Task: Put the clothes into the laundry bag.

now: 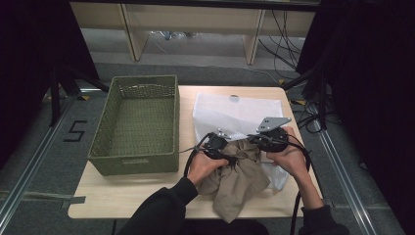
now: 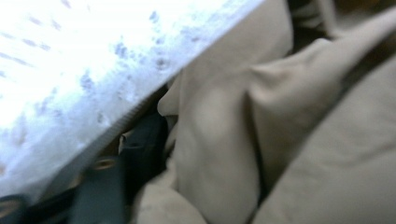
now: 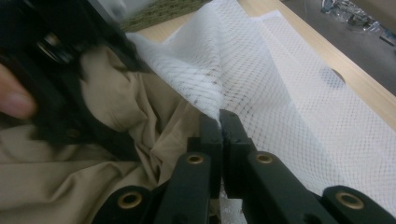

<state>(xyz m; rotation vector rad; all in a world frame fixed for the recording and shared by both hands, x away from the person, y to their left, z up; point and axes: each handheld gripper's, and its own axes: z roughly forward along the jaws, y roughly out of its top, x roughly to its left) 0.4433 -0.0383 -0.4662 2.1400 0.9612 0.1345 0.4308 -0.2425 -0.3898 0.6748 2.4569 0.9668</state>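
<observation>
A crumpled tan garment (image 1: pixel 240 176) lies on the near part of the table, partly over a white mesh bag (image 1: pixel 240 115). My right gripper (image 3: pixel 220 116) is shut on the bag's raised edge (image 3: pixel 205 88), holding it up beside the cloth (image 3: pixel 70 186). My left gripper (image 1: pixel 232 157) is pushed into the garment from the left, under the mesh edge (image 2: pixel 70 60). In the left gripper view one black jaw shows at the lower left, with folds of tan cloth (image 2: pixel 280 140) across the space beside it. The jaws look apart, not clamped.
An empty green woven basket (image 1: pixel 142 81) stands on the left of the wooden table (image 1: pixel 147 196). The mesh bag spreads toward the far right edge. Cables trail from both grippers. Dark curtains and a shelf frame stand beyond the table.
</observation>
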